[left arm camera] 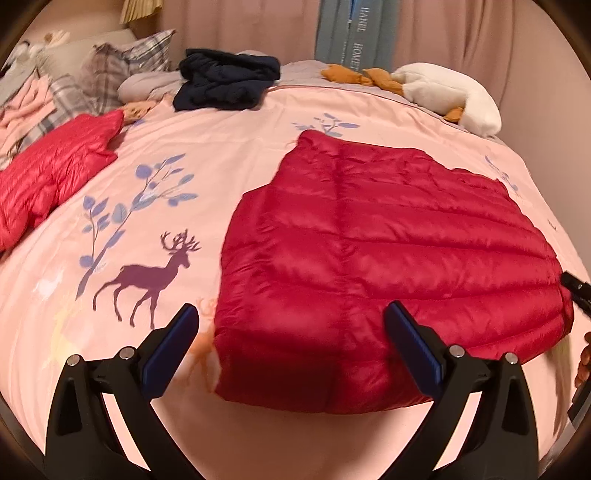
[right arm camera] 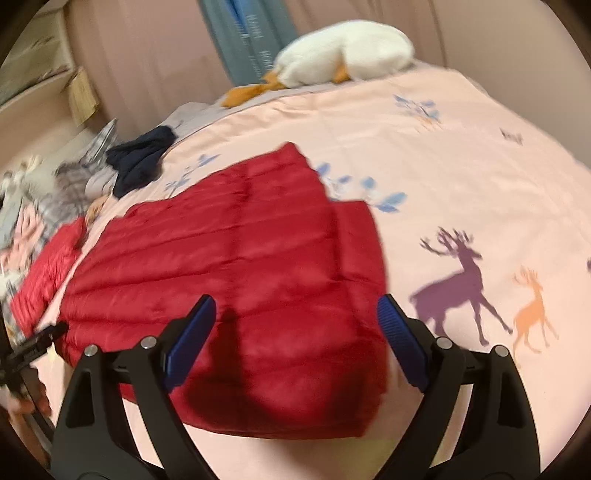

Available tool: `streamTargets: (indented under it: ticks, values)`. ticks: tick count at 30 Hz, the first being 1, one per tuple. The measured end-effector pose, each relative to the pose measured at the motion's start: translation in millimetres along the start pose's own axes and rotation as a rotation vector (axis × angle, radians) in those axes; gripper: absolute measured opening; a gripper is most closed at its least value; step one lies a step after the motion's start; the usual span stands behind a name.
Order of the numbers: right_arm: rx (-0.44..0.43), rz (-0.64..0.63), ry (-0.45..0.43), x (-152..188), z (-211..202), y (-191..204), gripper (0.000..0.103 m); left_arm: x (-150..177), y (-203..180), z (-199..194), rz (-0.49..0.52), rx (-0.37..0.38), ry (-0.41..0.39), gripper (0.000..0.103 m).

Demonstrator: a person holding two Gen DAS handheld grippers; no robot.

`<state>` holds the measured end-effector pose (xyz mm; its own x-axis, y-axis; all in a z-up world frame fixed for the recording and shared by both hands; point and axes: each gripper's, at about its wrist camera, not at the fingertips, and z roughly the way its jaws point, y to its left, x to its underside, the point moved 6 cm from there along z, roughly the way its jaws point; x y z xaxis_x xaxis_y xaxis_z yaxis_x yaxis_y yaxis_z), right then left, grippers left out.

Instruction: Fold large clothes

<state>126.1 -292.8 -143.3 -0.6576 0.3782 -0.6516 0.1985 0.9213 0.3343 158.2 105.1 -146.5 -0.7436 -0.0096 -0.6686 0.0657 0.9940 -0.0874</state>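
A dark red quilted down jacket (left arm camera: 388, 258) lies flat on the pink bed cover (left arm camera: 166, 147), partly folded into a rough rectangle. My left gripper (left arm camera: 291, 325) hovers open over its near left corner, nothing between the blue pads. The right wrist view shows the same jacket (right arm camera: 240, 266) with a folded layer at its right side. My right gripper (right arm camera: 295, 317) is open above the jacket's near right corner and holds nothing. The other gripper's black tip shows at the right edge (left arm camera: 576, 288) of the left view and at the left edge (right arm camera: 37, 343) of the right view.
A second, brighter red quilted garment (left arm camera: 51, 173) lies at the left. A dark navy garment (left arm camera: 225, 81) sits at the far side, by plaid pillows (left arm camera: 110, 70). A white and orange plush toy (left arm camera: 443, 88) rests at the far right, near the curtains (left arm camera: 461, 33).
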Motion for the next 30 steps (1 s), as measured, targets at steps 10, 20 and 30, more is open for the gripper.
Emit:
streamTargets:
  ticks: [10,20,30]
  values:
    - [-0.038,0.03,0.015,6.3,6.7,-4.0,0.052,4.9,-2.7,2.9,-0.028,0.059,0.028,0.063]
    - [-0.034,0.01,-0.049,5.8,-12.4,4.2,0.018,1.2,-5.3,0.9,-0.016,0.042,0.013,0.058]
    - [0.0,0.024,-0.038,10.9,-14.2,0.4,0.037,3.9,-3.8,0.2,0.008,0.008,0.007,0.061]
